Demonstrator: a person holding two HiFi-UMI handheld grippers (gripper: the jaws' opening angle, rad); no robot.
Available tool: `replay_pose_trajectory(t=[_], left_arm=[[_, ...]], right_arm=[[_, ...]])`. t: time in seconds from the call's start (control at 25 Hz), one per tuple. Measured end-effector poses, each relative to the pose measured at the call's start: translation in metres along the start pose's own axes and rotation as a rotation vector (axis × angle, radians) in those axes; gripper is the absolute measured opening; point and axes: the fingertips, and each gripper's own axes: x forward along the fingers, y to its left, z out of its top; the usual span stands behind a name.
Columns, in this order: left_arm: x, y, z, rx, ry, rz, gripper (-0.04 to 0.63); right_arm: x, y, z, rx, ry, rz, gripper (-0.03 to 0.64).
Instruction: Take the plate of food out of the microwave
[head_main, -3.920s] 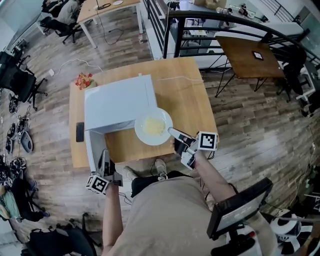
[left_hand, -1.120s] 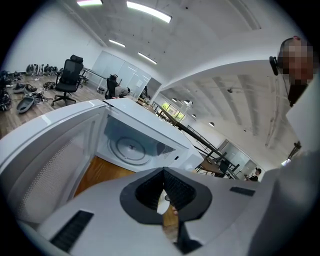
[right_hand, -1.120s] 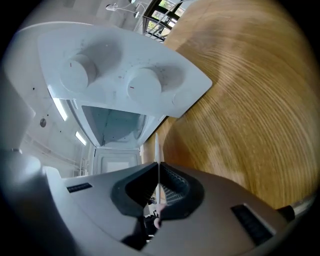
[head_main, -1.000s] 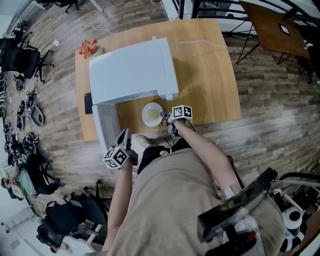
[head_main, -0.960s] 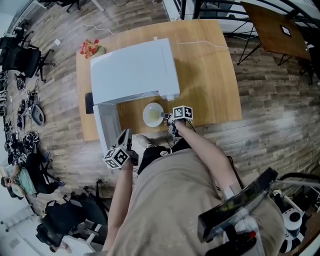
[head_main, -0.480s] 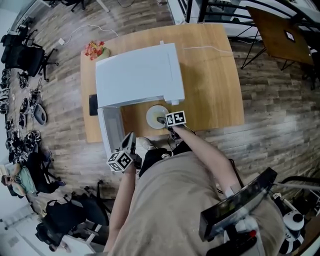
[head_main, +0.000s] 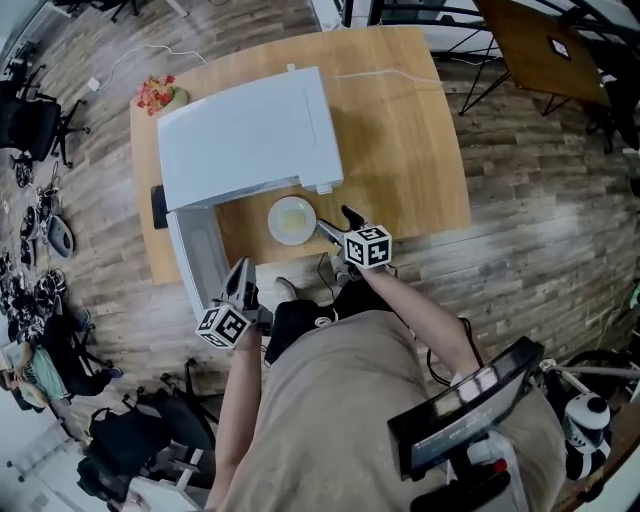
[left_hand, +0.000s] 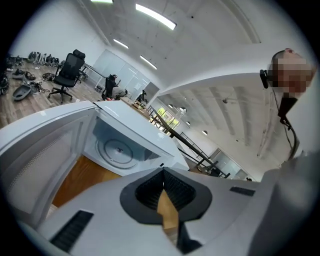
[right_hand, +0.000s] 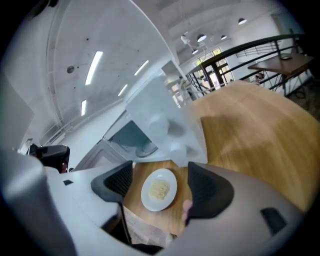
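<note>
The white plate of yellow food (head_main: 292, 220) lies on the wooden table (head_main: 400, 130), just in front of the white microwave (head_main: 245, 135), whose door (head_main: 200, 262) hangs open toward me. In the right gripper view the plate (right_hand: 159, 189) shows below and between the spread jaws, untouched. My right gripper (head_main: 338, 222) hovers at the plate's right edge; its jaws have just been opening and hold nothing. My left gripper (head_main: 243, 278) is shut and empty near the door's outer end. In the left gripper view its jaws (left_hand: 163, 175) point at the microwave's bare turntable (left_hand: 117, 150).
A red-and-yellow bundle (head_main: 158, 95) sits at the table's far left corner, and a white cable (head_main: 380, 75) runs across the back. A black object (head_main: 158, 206) hangs at the table's left edge. Another wooden table (head_main: 540, 45) and railings stand beyond.
My right gripper has let go of the plate, opened wide and lifted back off it to the right. The plate stays on the table. The left gripper stays shut by the door.
</note>
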Motion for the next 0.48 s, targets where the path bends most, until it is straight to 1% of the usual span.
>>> replay_pose_trajectory(t=[0.04,0.08,0.12,0.2,0.28,0.32,0.4,0.48], left_arm=[[-0.004,-0.002,0.002,-0.003,-0.009,-0.017,0.005],[-0.008,-0.006,0.004,-0.002,-0.014,-0.037,0.005],[-0.012,-0.012,0.006,0.007,-0.018,-0.061,0.005],[-0.019,-0.029,0.017,0.050,-0.025,-0.121,0.005],[-0.028,-0.049,0.032,0.101,-0.045,-0.195,0.005],[-0.033,-0.061,0.040,0.121,-0.060,-0.233,0.005],[-0.049,-0.081,0.054,0.150,-0.095,-0.293,0.005],[-0.073,-0.096,0.063,0.159,-0.128,-0.325,0.005]], right_arm=[[-0.015,0.000,0.008,-0.010,-0.040,-0.017,0.337],[-0.031,0.000,0.017,-0.024,-0.081,-0.039,0.319],[-0.049,-0.001,0.027,-0.038,-0.128,-0.072,0.316],[-0.086,-0.006,0.052,-0.038,-0.237,-0.164,0.316],[-0.128,-0.008,0.083,-0.003,-0.362,-0.254,0.316],[-0.151,-0.005,0.098,0.011,-0.423,-0.285,0.316],[-0.196,0.014,0.124,0.007,-0.526,-0.312,0.316],[-0.234,0.047,0.138,-0.037,-0.588,-0.303,0.316]])
